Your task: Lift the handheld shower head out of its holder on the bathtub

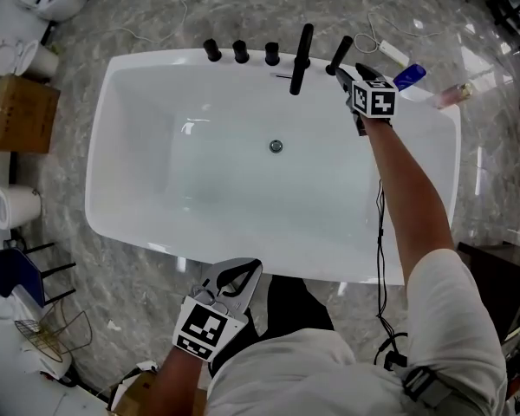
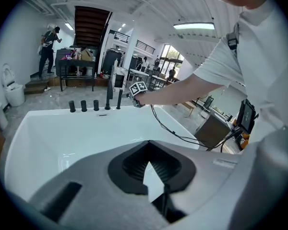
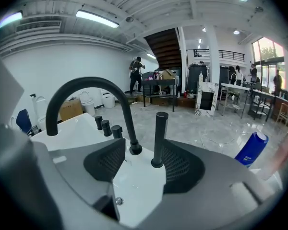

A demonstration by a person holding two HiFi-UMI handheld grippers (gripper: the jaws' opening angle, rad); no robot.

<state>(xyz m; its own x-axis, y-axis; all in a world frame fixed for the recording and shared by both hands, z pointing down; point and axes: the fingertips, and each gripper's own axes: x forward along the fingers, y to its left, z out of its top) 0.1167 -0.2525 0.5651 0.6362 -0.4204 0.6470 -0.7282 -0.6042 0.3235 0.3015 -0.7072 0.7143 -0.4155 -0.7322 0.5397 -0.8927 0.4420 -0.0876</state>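
Seen from above, a person leans over a white bathtub (image 1: 121, 146) on a marble floor. Nearest the body, by the tub's near rim, the left gripper (image 1: 248, 271) hangs with its fingers closed tip to tip on nothing, well apart from the fittings.

Across the basin, the right arm stretches to the far rim. There the right gripper (image 1: 345, 74) sits just beside a row of black fittings: three knobs (image 1: 241, 52), a curved spout (image 1: 301, 59) and, last on the right, the handheld shower head (image 1: 339, 55). The shower head is a slim black rod standing in its holder on the rim, its long axis nearly upright.

In the right gripper view it stands between the open fingers, close beside the right-hand pad (image 3: 180, 164) and not yet pinched, with the spout's base just to its left. The right hand is plainly the nearer one. Closing on the rod and lifting along its axis looks like the move to come.

A blue bottle (image 3: 252, 150) stands farther off, near the tub's far corner.
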